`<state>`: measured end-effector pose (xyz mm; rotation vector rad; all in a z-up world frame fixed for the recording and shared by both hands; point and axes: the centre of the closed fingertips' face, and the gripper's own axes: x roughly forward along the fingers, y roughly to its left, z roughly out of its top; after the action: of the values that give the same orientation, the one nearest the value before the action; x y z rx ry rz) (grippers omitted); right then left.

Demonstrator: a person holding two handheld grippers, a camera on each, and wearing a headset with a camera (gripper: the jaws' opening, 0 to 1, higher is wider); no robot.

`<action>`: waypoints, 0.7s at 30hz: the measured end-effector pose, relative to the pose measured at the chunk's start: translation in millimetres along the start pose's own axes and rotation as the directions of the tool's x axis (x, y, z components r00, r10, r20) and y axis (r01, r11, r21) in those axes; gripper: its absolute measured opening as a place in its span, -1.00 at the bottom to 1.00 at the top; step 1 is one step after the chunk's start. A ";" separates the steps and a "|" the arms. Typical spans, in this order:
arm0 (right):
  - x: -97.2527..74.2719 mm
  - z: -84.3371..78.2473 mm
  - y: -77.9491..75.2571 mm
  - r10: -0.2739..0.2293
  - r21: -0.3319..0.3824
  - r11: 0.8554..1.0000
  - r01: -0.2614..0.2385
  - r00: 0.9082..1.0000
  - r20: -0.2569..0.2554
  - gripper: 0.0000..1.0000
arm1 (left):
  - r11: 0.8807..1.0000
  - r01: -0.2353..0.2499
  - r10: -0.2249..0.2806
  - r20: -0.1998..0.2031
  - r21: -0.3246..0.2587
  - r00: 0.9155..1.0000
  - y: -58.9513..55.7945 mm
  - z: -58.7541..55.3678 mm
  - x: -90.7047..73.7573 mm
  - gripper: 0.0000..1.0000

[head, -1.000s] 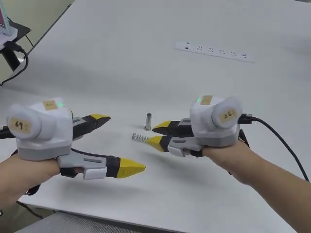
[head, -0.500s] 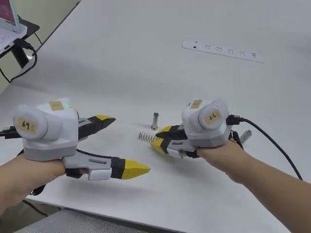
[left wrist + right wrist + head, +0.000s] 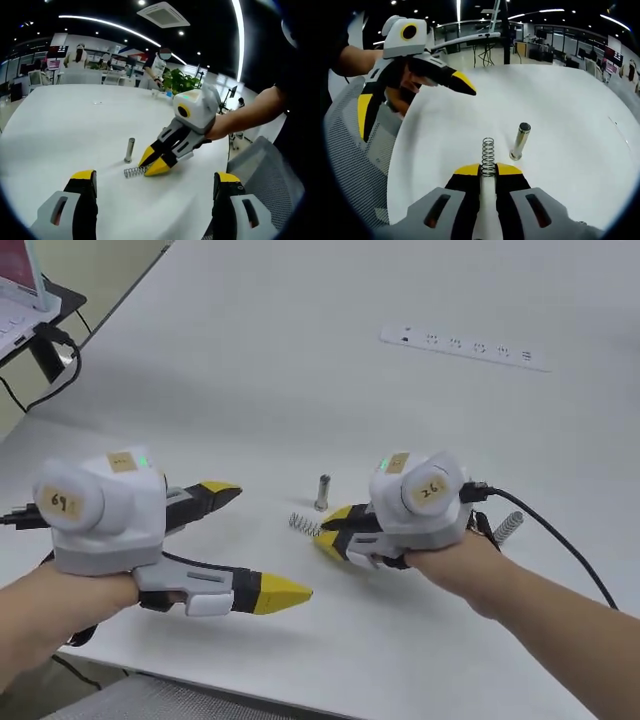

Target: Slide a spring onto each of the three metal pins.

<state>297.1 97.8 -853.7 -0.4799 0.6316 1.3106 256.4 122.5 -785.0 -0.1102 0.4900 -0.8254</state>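
our right gripper [image 3: 488, 170] seems closed on one end of the spring [image 3: 488, 148], low over the counter [image 3: 570, 120] beside the upright pin [image 3: 520, 141]; we should lift and tip it vertical over the pin. left gripper [image 3: 270, 540] gapes empty.

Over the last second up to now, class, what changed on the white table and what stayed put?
The right hand-held gripper closed its jaws on one end of the small coiled metal spring. The left hand-held gripper stays open, and the short upright metal pin has not moved.
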 end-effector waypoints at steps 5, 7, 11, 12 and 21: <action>-11.8 1.1 7.2 0.031 -0.017 0.999 -0.031 1.000 0.002 -0.84 | 1.000 0.006 -0.006 -0.001 0.004 1.000 -2.2 1.7 2.0 0.88; -17.8 2.5 7.7 0.031 -0.029 0.999 -0.031 1.000 0.005 -0.84 | 1.000 0.011 -0.011 -0.001 0.005 1.000 -3.3 2.3 3.1 0.87; -30.2 6.8 8.0 0.029 -0.037 0.999 -0.028 0.999 0.024 -0.84 | 1.000 0.025 -0.025 -0.005 0.014 1.000 -8.0 3.7 7.5 0.86; -31.3 7.0 8.1 0.030 -0.038 0.999 -0.029 0.999 0.025 -0.84 | 1.000 0.026 -0.026 -0.005 0.015 1.000 -8.4 4.0 7.9 0.86; -65.2 9.5 9.9 0.038 -0.051 0.998 -0.035 0.998 0.059 -0.84 | 0.997 0.063 -0.063 -0.006 0.033 0.998 -19.2 10.2 18.4 0.84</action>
<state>280.2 58.3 -802.7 -0.4695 0.5608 1.3727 258.6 95.2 -777.5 -0.0936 0.4798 -0.8950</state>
